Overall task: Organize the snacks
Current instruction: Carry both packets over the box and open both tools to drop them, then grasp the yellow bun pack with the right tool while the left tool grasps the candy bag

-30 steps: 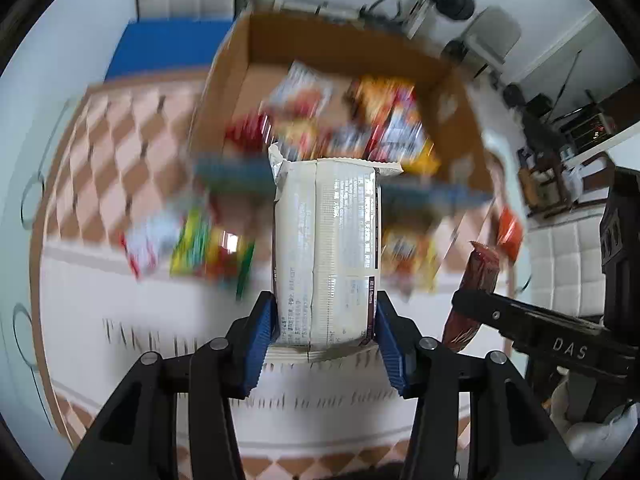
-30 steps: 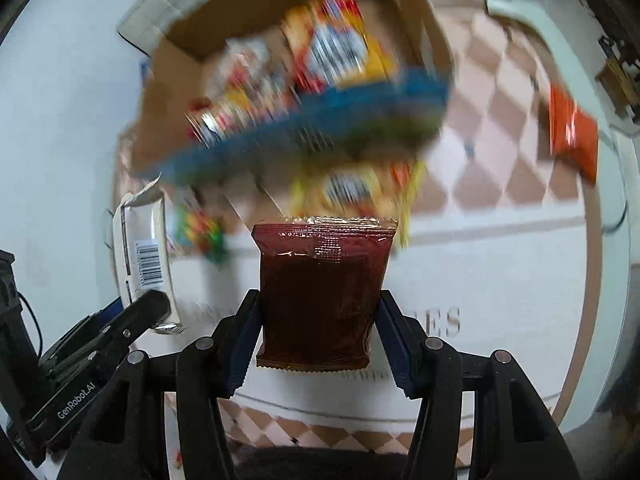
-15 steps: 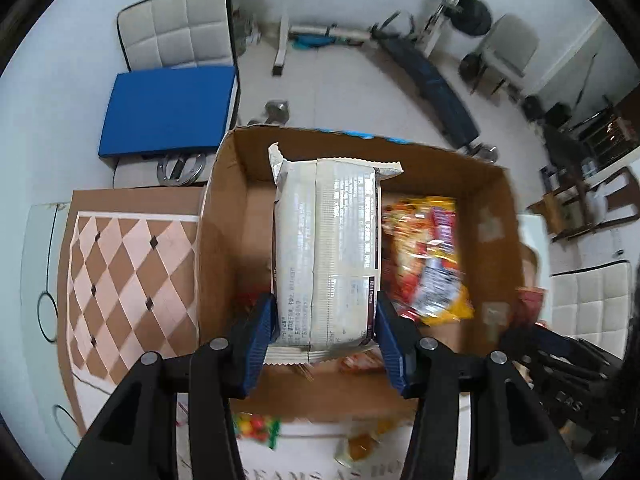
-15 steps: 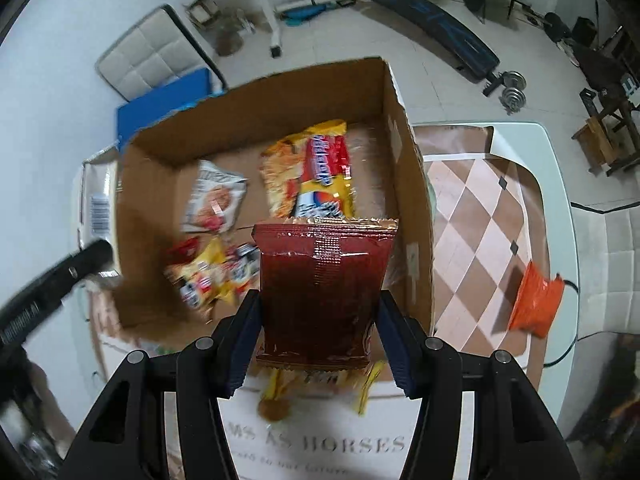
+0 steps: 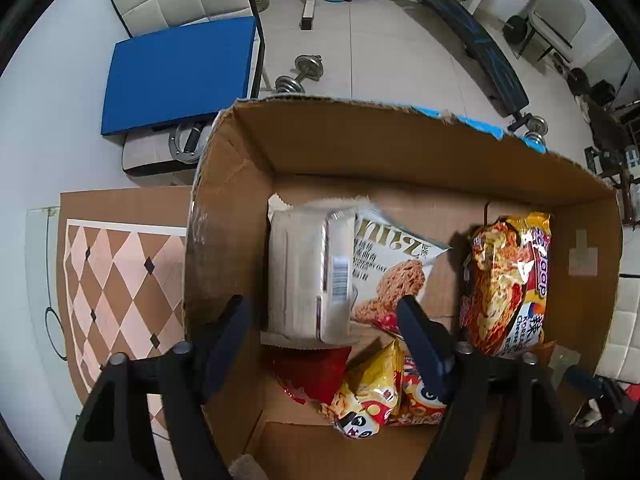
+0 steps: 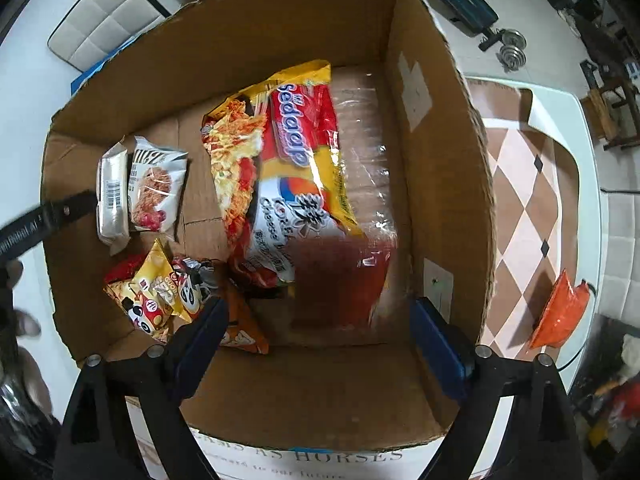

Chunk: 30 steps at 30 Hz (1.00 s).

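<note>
The cardboard box [image 5: 360,140] lies below both grippers. My left gripper [image 5: 320,322] hangs over its left half, jaws opening. The white packet [image 5: 300,276] lies loose on the box floor between the fingers, clear of both pads, leaning on a white cookie packet [image 5: 396,268]. My right gripper [image 6: 322,326] is over the right half of the box [image 6: 280,396], jaws opening wide. The dark red packet [image 6: 340,280] is a blur below it, free of the pads, on the Sedaap noodle bag [image 6: 288,160].
Yellow panda snack bags [image 6: 156,300] and a red bag [image 5: 316,368] lie at the box's near side. An orange packet [image 6: 560,312] sits on the checked tablecloth [image 6: 528,184] right of the box. A blue-cushioned chair [image 5: 180,72] and dumbbells [image 5: 298,76] are on the floor beyond.
Both grippers moved from above the table to over the box and came lower. Both opened: the left let go of the white packet, the right let go of the dark red one.
</note>
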Motion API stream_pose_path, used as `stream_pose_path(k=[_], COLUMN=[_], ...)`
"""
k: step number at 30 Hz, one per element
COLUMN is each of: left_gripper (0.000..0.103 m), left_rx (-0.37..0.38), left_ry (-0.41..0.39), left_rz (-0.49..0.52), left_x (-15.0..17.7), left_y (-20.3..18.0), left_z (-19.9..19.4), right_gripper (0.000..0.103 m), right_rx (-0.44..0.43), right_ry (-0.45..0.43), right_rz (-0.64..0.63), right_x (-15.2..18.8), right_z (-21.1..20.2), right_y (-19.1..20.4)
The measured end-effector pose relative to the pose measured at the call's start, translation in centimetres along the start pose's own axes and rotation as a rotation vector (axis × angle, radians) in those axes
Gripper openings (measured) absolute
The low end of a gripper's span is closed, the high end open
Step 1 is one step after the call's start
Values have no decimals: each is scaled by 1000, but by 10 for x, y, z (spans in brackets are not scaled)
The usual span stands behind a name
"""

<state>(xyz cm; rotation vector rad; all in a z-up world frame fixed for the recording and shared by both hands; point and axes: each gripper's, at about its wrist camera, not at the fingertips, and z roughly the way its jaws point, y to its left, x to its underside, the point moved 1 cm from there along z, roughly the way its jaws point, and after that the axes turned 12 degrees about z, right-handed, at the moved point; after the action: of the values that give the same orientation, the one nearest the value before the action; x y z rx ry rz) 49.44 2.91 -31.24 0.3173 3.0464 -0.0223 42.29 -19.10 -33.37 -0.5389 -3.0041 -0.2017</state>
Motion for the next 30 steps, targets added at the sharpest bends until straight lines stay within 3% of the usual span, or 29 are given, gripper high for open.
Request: stream_pose_path(k=[4, 5, 6, 15, 30], left_gripper=[78, 88, 89, 88, 88], left_rx=[3, 15, 16, 31, -32], left_ry=[-21, -25, -29, -137, -376], left_rz=[11, 18, 20, 54, 60], left_x=[4, 7, 9, 45, 134], left_y=[0, -2, -3, -26, -57], left_z=[-6, -8, -11, -53, -142], right_gripper=[94, 94, 94, 94, 94], right_rx=[-12, -11, -12, -30, 3], right_ry=[9, 8, 7, -72, -338], right_rz=[-9, -9, -9, -32, -98], right_x=[2, 2, 2, 19, 104], right_z=[1, 0, -1, -34, -112], right_y=[3, 4, 4, 7, -7])
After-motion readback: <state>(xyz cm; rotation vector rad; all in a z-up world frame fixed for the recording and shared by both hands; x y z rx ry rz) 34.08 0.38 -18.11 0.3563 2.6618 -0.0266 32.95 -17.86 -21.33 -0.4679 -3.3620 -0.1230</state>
